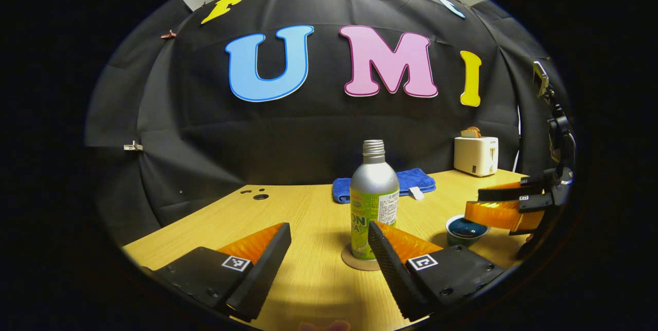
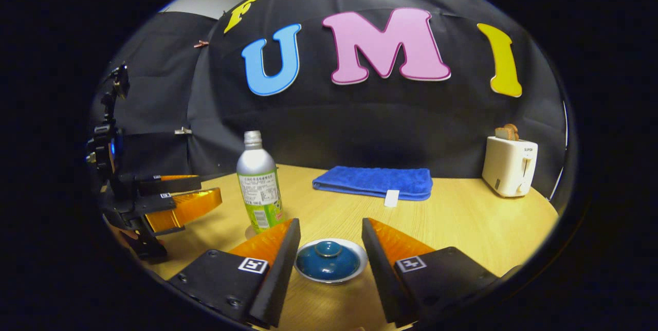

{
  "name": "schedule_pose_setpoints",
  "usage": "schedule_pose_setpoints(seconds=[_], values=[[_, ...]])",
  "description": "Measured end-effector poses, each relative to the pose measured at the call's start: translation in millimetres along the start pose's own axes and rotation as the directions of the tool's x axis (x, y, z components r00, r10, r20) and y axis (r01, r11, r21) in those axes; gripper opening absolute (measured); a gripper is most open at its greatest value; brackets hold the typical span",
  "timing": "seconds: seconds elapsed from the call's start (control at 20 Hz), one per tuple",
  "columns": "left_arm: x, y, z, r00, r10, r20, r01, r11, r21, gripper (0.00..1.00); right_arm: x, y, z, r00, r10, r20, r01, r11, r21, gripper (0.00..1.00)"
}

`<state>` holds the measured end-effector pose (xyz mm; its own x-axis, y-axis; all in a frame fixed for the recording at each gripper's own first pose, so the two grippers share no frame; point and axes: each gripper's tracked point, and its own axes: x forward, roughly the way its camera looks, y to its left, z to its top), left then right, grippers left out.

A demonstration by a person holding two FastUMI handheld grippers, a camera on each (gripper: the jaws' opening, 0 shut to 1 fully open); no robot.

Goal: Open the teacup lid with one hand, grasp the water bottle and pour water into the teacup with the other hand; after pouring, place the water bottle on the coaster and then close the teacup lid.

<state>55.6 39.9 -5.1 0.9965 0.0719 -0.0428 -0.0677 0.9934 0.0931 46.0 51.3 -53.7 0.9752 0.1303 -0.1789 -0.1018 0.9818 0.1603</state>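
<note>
Nearest, in the left gripper view, we see the left tool (image 1: 329,246) spread wide, its ribbed fingers (image 1: 259,243) holding nothing; the water bottle (image 1: 373,202) stands upright just beyond the gap, on a round coaster (image 1: 354,261). We note a smooth metal body, a threaded neck with no cap, and a green printed label; its writing is too small and curved to read. Bare wood-grain bench (image 1: 308,207) lies open to the left of the bottle.

Likewise, in the right gripper view, the right tool (image 2: 330,246) stands wide and empty, with the teacup (image 2: 330,261) between its fingers and not touched by them. We see a glazed blue domed lid (image 2: 329,256) with a round knob, seated on a pale rim. The bottle stands near, left of the cup, with the left tool farther left.

Farther back, a folded blue towel (image 2: 374,182) of soft pile lies flat, with open bench between it and the cup. At the far right edge stands a boxy white toaster (image 2: 509,166) holding toast.
</note>
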Motion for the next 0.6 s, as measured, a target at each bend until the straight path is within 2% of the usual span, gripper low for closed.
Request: schedule_pose_setpoints(seconds=[0.1, 0.25, 0.35, 0.45, 0.6], values=[[-1, -4, 2, 1.000, -0.009, 0.009, 0.009, 1.000, -0.005, 0.95, -14, -7, 15, 0.998, -0.022, 0.054, 0.023, 1.000, -0.008, 0.81], [-2, -16, 5, 0.999, -0.037, 0.017, 0.037, 0.999, -0.024, 0.95, -38, -16, 35, 0.991, -0.049, 0.126, 0.051, 0.999, -0.012, 0.83], [-5, -22, 7, 0.998, -0.052, 0.021, 0.053, 0.998, -0.034, 0.95, -53, -22, 44, 0.986, -0.059, 0.156, 0.062, 0.998, -0.018, 0.85], [-7, -28, 12, 0.998, -0.062, 0.030, 0.063, 0.997, -0.033, 0.95, -68, -33, 53, 0.979, -0.081, 0.188, 0.086, 0.996, -0.022, 0.91], [-13, -40, 19, 0.996, -0.082, 0.044, 0.084, 0.996, -0.031, 0.95, -85, -47, 59, 0.971, -0.109, 0.214, 0.113, 0.994, -0.004, 0.93]])
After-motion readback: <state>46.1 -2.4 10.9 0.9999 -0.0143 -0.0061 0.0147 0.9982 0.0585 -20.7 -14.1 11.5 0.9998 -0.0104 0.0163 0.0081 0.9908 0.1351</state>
